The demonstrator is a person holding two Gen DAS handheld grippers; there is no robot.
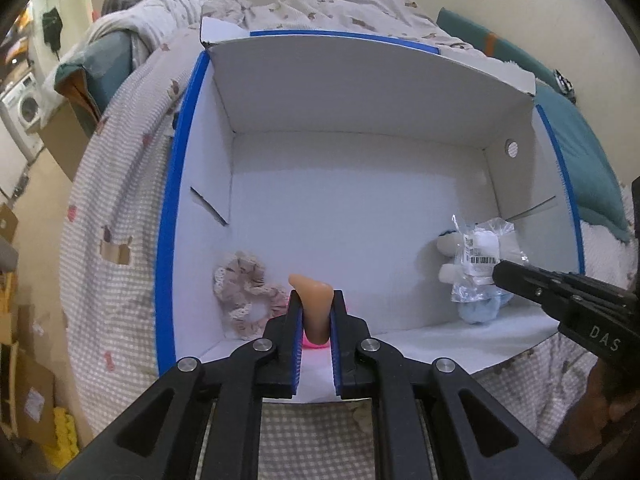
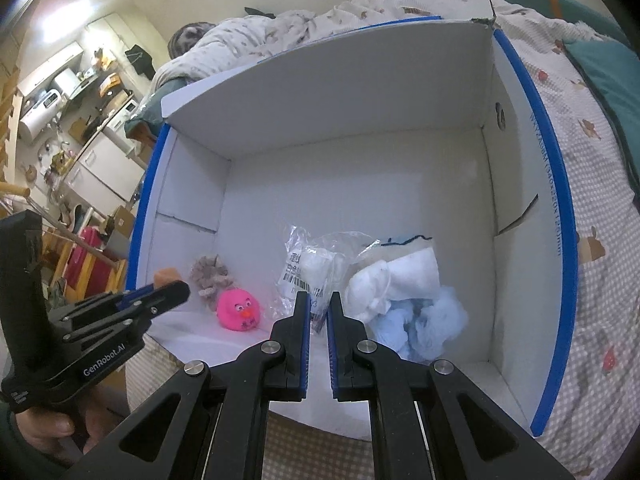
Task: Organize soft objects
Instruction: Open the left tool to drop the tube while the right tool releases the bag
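Note:
A white cardboard box with blue edges [image 1: 360, 92] [image 2: 328, 88] lies open on the bed. My left gripper [image 1: 317, 300] is shut on an orange soft toy [image 1: 314, 308] and holds it over the box's near left corner; its orange tip also shows in the right wrist view [image 2: 166, 276]. Under it lie a pink duck toy [image 2: 239, 310] and a beige scrunchie [image 1: 244, 300] [image 2: 210, 276]. At the right lie a bagged white plush [image 1: 476, 256] [image 2: 316, 272], a white soft toy [image 2: 396, 280] and a light blue fluffy one [image 2: 428, 324]. My right gripper [image 2: 318, 300] is nearly shut and empty above the bag.
The bed has a checked cover [image 1: 120, 216] [image 2: 592, 184], a rumpled quilt [image 1: 320, 8] and a teal pillow [image 1: 580, 152]. A washing machine [image 1: 24, 108] and cardboard boxes stand at the left. A kitchen area [image 2: 72, 112] lies beyond the bed.

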